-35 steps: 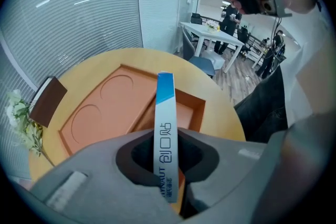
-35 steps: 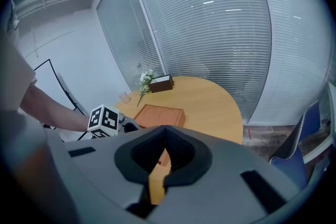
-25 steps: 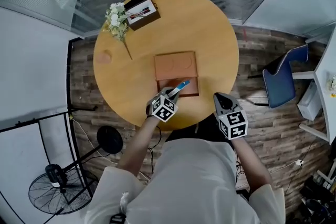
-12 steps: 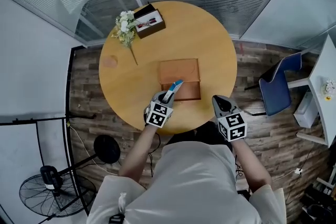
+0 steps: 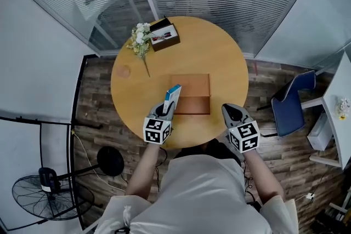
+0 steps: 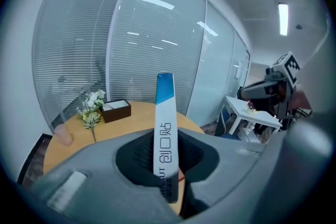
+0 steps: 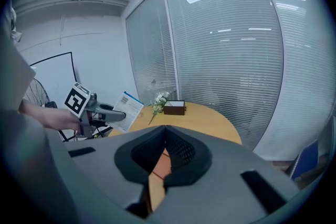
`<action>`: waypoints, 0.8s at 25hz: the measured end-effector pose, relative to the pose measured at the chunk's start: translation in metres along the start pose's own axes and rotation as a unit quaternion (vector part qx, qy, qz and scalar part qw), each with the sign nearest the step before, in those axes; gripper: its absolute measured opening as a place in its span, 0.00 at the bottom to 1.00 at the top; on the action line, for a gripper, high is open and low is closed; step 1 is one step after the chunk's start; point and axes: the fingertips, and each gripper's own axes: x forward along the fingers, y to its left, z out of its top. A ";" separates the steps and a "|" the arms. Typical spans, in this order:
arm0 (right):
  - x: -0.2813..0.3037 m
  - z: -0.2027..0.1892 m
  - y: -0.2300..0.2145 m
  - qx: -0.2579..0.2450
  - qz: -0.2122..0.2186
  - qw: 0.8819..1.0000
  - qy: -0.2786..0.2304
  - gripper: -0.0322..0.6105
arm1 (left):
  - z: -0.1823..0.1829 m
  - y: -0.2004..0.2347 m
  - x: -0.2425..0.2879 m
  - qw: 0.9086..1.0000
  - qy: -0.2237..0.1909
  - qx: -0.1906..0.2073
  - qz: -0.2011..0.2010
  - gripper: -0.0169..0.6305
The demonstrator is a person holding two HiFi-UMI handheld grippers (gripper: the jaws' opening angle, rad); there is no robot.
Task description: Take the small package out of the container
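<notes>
Closest to us, at the near rim of the round wooden worktop (image 5: 219, 57), we hold 2 tools. Our left hand-held gripper (image 5: 164, 111) pinches the lower end of the small package (image 5: 172, 97), a thin white pack with a blue top end and printed lettering. The pack stands nearly upright out of the jaws, raised above the worktop, out of the container (image 5: 191, 97) and just over its left edge. Our right hand-held gripper (image 5: 231, 110) hangs over the rim to the right of the container, its jaws pressed together at the tips with nothing between them. The container is a flat brown box with 2 halves lying side by side. Past it, at the far left edge, lie white flowers (image 5: 141, 38) beside a dark tray (image 5: 165, 35). A blue chair (image 5: 288, 107) stands on the floor to the right
</notes>
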 end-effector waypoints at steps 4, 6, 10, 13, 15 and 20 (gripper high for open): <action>-0.011 0.011 -0.012 -0.002 0.018 1.000 -0.014 0.05 | 0.018 -0.008 -0.015 0.998 -0.030 -0.041 0.037 0.12; -0.020 0.015 -0.017 -0.006 0.029 0.999 -0.019 0.05 | 0.024 -0.016 -0.025 0.996 -0.043 -0.065 0.053 0.12; -0.041 0.021 -0.028 -0.028 0.051 0.998 -0.029 0.05 | 0.034 -0.035 -0.044 0.989 -0.069 -0.097 0.090 0.12; -0.057 0.025 -0.036 -0.037 0.066 0.996 -0.037 0.05 | 0.038 -0.049 -0.064 0.982 -0.085 -0.123 0.113 0.12; -0.067 0.030 -0.041 -0.038 0.074 0.996 -0.045 0.05 | 0.042 -0.059 -0.079 0.978 -0.098 -0.136 0.127 0.12; -0.096 0.039 -0.042 -0.038 0.111 0.991 -0.057 0.05 | 0.053 -0.087 -0.120 0.968 -0.131 -0.140 0.159 0.12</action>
